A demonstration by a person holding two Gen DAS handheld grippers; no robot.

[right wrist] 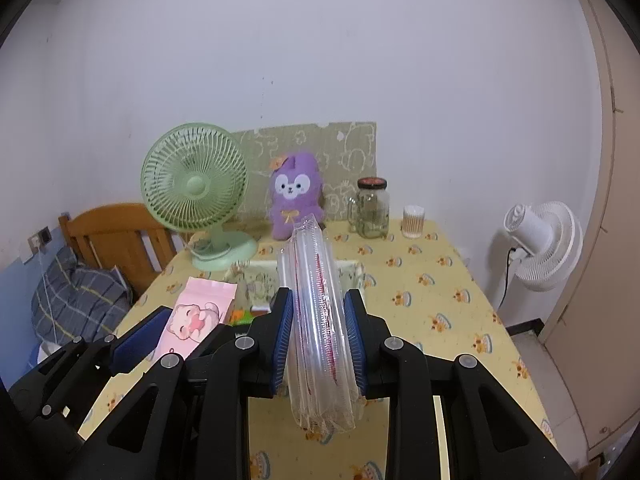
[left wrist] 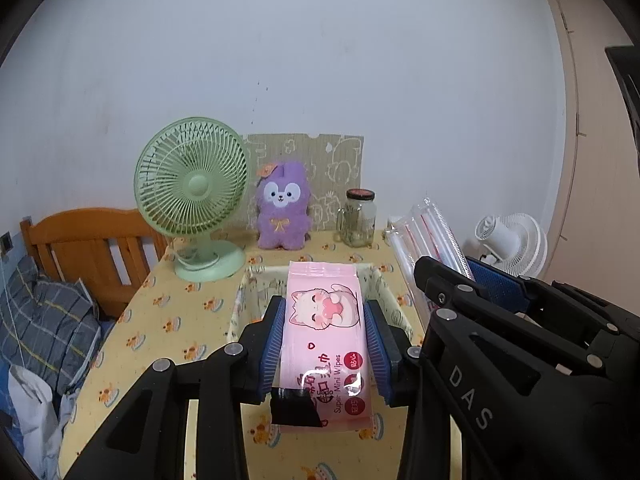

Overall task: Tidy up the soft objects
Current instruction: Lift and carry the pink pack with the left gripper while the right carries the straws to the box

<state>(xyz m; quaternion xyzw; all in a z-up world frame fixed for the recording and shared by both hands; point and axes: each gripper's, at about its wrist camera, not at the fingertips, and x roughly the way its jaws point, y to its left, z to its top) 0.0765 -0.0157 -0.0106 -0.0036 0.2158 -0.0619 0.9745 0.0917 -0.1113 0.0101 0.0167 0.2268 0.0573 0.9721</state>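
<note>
The left gripper (left wrist: 325,344) is gripping a pink pack of wipes (left wrist: 323,332) between its blue pads, which are pressing on the pack's two long sides. The pack is hanging in the air over the near edge of the cloth basket (left wrist: 390,300), with its far end reaching above the basket's opening. The right gripper (right wrist: 319,342) is clamping a clear bag of straws (right wrist: 316,320) the same way, pads closed against both sides, and the bag is sticking out forward over the basket (right wrist: 354,270) and arching upward. Seen from the left wrist camera, the right gripper (left wrist: 472,280) is sitting just to the right of the basket, with the straws (left wrist: 424,236) beside the basket's right wall. Seen from the right wrist camera, the wipes (right wrist: 196,316) and the left gripper (right wrist: 160,324) are hovering to the left of the basket.

The basket is standing on a table with a yellow patterned cloth (right wrist: 432,292). Behind the basket, a purple plush toy (left wrist: 282,208) is sitting upright against a cardboard sheet (left wrist: 340,160). A green fan (left wrist: 192,200) is standing behind and left of the basket, and a glass jar (left wrist: 358,218) behind and right of it. A tub of cotton swabs (right wrist: 413,222) is standing right of the jar. A white fan (right wrist: 540,244) is off the table, far right of the basket.
</note>
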